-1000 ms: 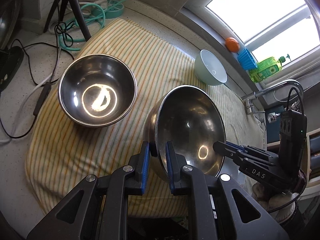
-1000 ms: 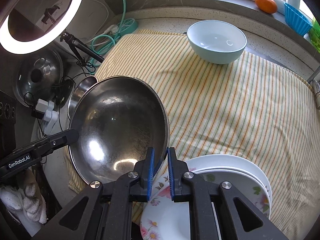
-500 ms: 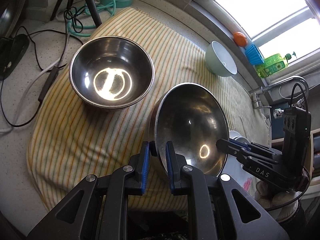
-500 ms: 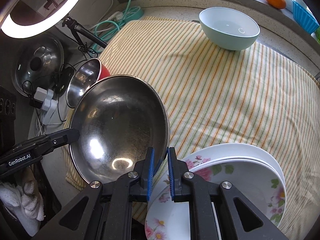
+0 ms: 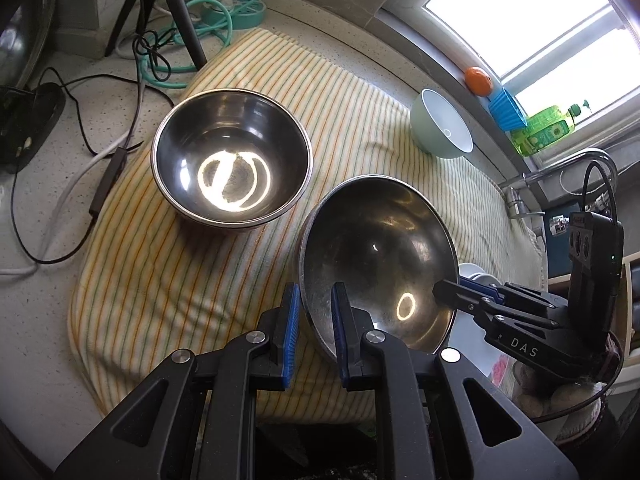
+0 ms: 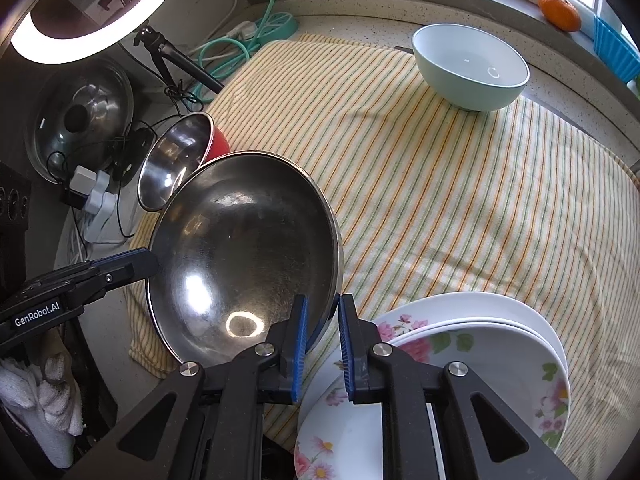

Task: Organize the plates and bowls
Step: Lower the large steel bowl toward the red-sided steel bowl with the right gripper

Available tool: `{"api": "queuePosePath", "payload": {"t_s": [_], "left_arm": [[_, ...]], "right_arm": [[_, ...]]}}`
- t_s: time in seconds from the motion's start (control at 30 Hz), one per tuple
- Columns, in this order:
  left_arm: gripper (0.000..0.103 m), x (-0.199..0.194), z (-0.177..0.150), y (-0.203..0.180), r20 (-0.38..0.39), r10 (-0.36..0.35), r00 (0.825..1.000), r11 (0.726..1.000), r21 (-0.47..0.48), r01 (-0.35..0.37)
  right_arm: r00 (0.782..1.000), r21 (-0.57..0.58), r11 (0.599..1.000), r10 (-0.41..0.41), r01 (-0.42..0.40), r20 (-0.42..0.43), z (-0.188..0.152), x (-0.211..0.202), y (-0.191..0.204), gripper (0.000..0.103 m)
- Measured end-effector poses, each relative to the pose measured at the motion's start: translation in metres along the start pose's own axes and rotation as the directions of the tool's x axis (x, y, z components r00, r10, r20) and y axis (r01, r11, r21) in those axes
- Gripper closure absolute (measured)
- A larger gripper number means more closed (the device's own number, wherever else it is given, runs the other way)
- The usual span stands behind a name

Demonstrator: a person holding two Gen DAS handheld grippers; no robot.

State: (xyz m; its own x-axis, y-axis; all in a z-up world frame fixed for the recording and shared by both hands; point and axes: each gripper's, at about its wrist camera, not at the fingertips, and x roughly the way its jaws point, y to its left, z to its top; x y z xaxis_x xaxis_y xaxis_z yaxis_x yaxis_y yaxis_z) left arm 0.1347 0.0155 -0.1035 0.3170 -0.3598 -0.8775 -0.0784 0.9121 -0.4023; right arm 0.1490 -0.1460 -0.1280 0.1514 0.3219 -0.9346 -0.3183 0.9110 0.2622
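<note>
Two grippers, left (image 5: 313,322) and right (image 6: 322,334), pinch my tilted steel bowl (image 5: 378,264) by opposite rims, right jaws just easing. Unstacked: far-left bowl (image 5: 231,160), far green bowl (image 6: 470,68). Plates (image 6: 460,364) stacked near right.

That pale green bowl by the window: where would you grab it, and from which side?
Take the pale green bowl by its thin rim, one finger inside and one outside the wall, coming down from above. It stands upright and open on the striped cloth, with no handle. Its near side looks free of neighbours.
</note>
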Motion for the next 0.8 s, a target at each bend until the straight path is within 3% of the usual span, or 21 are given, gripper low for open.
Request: {"api": "queuePosePath", "payload": {"t_s": [0.33, 0.8], "left_arm": [[0.089, -0.02, 0.003, 0.014, 0.067, 0.015, 0.998, 1.0, -0.011, -0.014], [0.087, -0.041, 0.015, 0.063, 0.154, 0.067, 0.986, 0.992, -0.117, -0.049]], "right_arm": [[0.998, 0.002, 1.0, -0.024, 0.024, 0.066, 0.004, -0.016, 0.005, 0.086], [0.981, 0.033, 0.999, 0.021, -0.028, 0.194, 0.02, -0.038, 0.031, 0.077]]}}
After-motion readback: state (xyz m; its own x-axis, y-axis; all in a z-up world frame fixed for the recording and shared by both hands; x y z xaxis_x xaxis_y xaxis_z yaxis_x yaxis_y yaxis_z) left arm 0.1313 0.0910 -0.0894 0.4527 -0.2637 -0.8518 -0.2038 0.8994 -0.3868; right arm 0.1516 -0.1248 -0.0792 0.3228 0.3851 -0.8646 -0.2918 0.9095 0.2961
